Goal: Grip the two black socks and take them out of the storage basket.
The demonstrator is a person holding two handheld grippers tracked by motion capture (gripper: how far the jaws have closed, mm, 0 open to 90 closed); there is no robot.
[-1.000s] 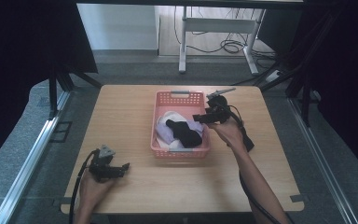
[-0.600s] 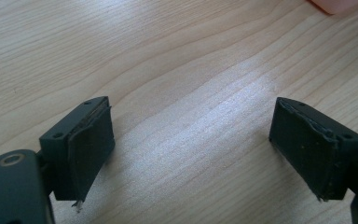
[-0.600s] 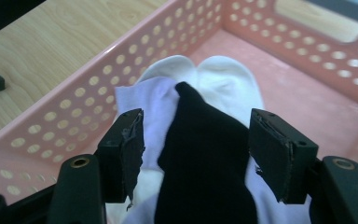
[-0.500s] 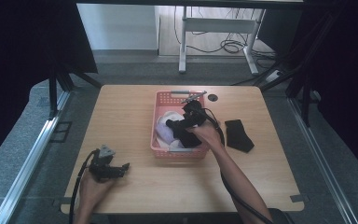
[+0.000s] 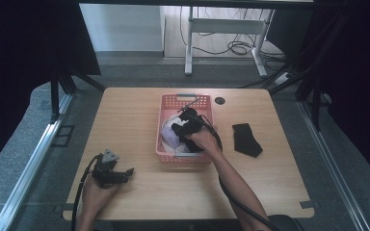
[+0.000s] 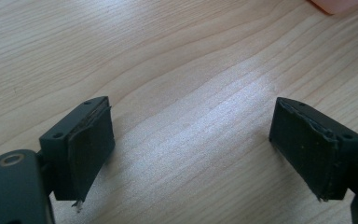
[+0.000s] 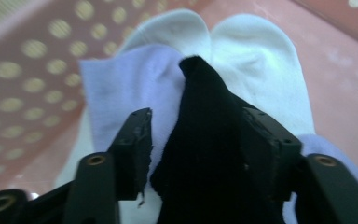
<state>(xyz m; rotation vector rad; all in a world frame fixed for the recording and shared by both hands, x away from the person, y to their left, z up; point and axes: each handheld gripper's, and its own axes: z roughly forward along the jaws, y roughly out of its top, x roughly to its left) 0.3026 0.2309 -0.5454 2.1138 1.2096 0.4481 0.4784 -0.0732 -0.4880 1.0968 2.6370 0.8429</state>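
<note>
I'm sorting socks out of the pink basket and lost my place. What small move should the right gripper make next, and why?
Probably close the right gripper. Its fingers stand open on either side of the black sock, which lies on the white socks in the pink basket. One black sock already lies on the table, so gripping and lifting this one looks like the next step.

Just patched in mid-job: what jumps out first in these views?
The pink perforated basket at mid-table stands out, with the right claw lowered into it, its jaws open around a black sock lying on white socks and a pale lilac one. Another black sock lies flat on the wooden table to the basket's right. The left claw rests open over bare wood near the front left.
</note>
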